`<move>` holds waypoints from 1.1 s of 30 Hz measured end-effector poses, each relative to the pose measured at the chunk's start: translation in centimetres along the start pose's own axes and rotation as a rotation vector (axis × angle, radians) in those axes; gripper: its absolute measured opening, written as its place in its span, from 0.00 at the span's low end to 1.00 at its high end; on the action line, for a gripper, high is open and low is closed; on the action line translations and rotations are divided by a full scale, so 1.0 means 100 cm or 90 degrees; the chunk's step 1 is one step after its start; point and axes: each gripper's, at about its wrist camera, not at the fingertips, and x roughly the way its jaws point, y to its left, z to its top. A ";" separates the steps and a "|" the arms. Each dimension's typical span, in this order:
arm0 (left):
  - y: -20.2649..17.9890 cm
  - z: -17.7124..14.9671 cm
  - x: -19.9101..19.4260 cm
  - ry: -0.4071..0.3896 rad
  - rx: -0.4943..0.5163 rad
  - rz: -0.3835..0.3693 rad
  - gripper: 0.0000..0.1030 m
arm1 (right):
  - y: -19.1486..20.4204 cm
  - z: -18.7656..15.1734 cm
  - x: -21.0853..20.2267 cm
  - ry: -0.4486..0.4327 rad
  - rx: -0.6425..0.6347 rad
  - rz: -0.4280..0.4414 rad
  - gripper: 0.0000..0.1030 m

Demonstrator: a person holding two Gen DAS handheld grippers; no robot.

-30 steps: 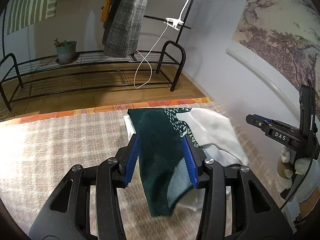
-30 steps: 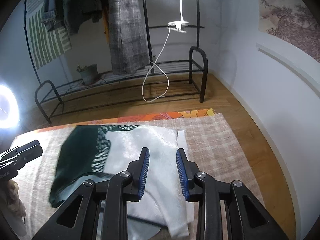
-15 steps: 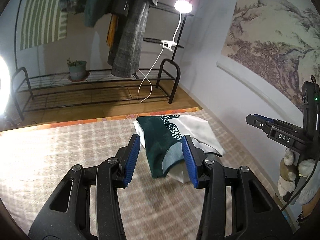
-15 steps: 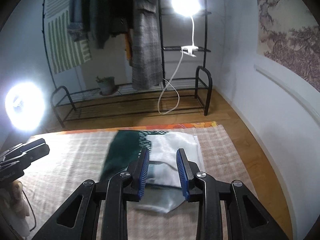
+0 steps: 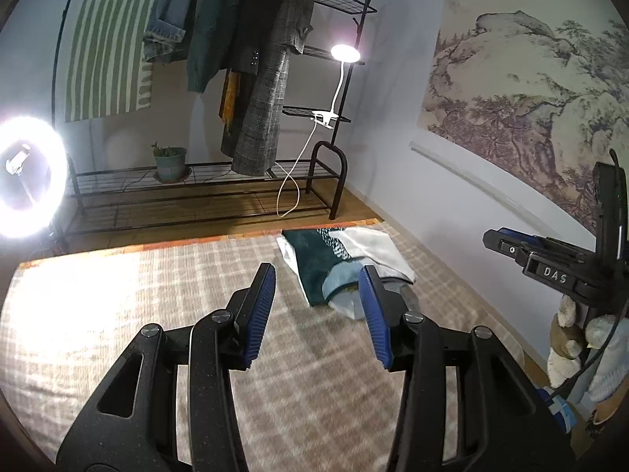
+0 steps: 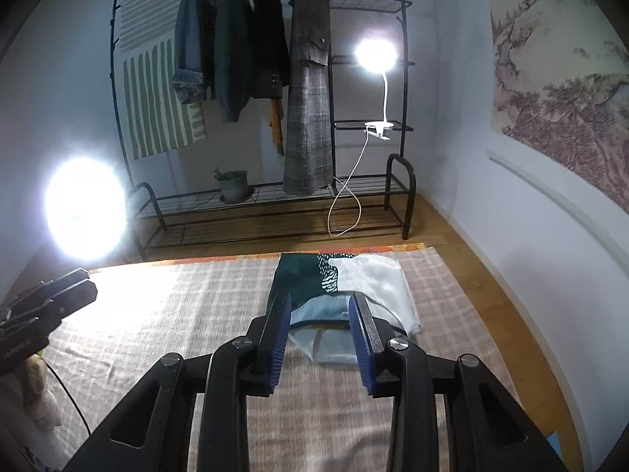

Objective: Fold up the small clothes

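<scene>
A small garment [image 5: 339, 260], dark green, white and pale blue, lies folded at the far right corner of the checked cloth [image 5: 157, 299]; it also shows in the right wrist view [image 6: 338, 291]. My left gripper [image 5: 318, 310] is open and empty, above the cloth and short of the garment. My right gripper [image 6: 320, 338] is open and empty, raised above the garment's near edge. The right gripper also shows at the right of the left wrist view [image 5: 550, 263], and the left gripper at the left of the right wrist view [image 6: 43, 306].
A black clothes rack [image 6: 271, 204] with hanging coats and a potted plant [image 6: 234, 185] stands behind the cloth. A ring light [image 5: 23, 177] glares at the left. A clip lamp [image 6: 375, 55] shines on the rack. A white wall [image 6: 530, 236] runs along the right.
Both grippers have pulled back and up from the garment, which now lies farther away and looks smaller. The garment lies still on the cloth.
</scene>
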 end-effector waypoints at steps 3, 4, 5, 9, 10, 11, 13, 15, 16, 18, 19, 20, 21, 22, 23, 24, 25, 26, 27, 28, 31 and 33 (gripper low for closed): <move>0.007 -0.014 -0.015 -0.004 -0.001 0.003 0.44 | 0.012 -0.015 -0.013 -0.013 0.000 -0.008 0.42; 0.010 -0.018 -0.018 -0.003 -0.003 0.002 0.44 | 0.018 -0.023 -0.017 -0.019 0.004 -0.008 0.42; 0.013 -0.022 -0.021 -0.003 -0.005 0.001 0.44 | 0.021 -0.028 -0.020 -0.022 0.008 -0.008 0.42; 0.019 -0.045 -0.034 -0.004 0.014 0.012 0.48 | 0.042 -0.052 -0.026 -0.024 0.015 -0.010 0.43; 0.019 -0.049 -0.036 -0.005 0.020 0.015 0.53 | 0.046 -0.056 -0.028 -0.024 0.014 -0.013 0.46; 0.020 -0.053 -0.038 -0.007 0.023 0.016 0.55 | 0.051 -0.061 -0.028 -0.024 0.013 -0.016 0.51; 0.022 -0.062 -0.041 -0.004 0.031 0.018 0.57 | 0.060 -0.070 -0.030 -0.026 0.014 -0.015 0.57; 0.022 -0.071 -0.043 -0.004 0.046 0.025 0.57 | 0.065 -0.077 -0.032 -0.031 0.012 -0.021 0.58; 0.023 -0.073 -0.044 -0.005 0.051 0.028 0.58 | 0.068 -0.080 -0.033 -0.035 0.011 -0.027 0.61; 0.022 -0.079 -0.043 -0.006 0.063 0.032 0.64 | 0.070 -0.084 -0.034 -0.042 0.018 -0.032 0.69; 0.021 -0.081 -0.043 -0.007 0.069 0.034 0.68 | 0.071 -0.086 -0.034 -0.045 0.024 -0.034 0.72; 0.020 -0.083 -0.043 -0.007 0.075 0.037 0.69 | 0.072 -0.088 -0.034 -0.047 0.027 -0.036 0.74; 0.019 -0.084 -0.043 -0.008 0.082 0.040 0.72 | 0.072 -0.089 -0.034 -0.049 0.029 -0.041 0.75; 0.017 -0.086 -0.042 -0.009 0.088 0.043 0.74 | 0.073 -0.090 -0.034 -0.051 0.031 -0.047 0.78; 0.016 -0.088 -0.042 -0.009 0.092 0.044 0.76 | 0.073 -0.091 -0.034 -0.054 0.033 -0.054 0.81; 0.016 -0.089 -0.042 -0.009 0.095 0.045 0.77 | 0.073 -0.092 -0.034 -0.058 0.033 -0.061 0.82; 0.016 -0.089 -0.042 -0.009 0.096 0.045 0.78 | 0.073 -0.093 -0.034 -0.061 0.033 -0.065 0.83; 0.016 -0.089 -0.042 -0.010 0.094 0.043 0.78 | 0.073 -0.094 -0.034 -0.064 0.033 -0.071 0.84; 0.017 -0.089 -0.042 -0.009 0.092 0.043 0.80 | 0.074 -0.095 -0.034 -0.065 0.034 -0.075 0.85; 0.016 -0.090 -0.042 -0.009 0.090 0.044 0.83 | 0.073 -0.095 -0.033 -0.065 0.035 -0.076 0.88; 0.017 -0.090 -0.042 -0.014 0.085 0.056 0.88 | 0.072 -0.096 -0.032 -0.067 0.038 -0.077 0.91; 0.016 -0.089 -0.042 -0.016 0.084 0.069 0.91 | 0.072 -0.097 -0.033 -0.072 0.040 -0.079 0.94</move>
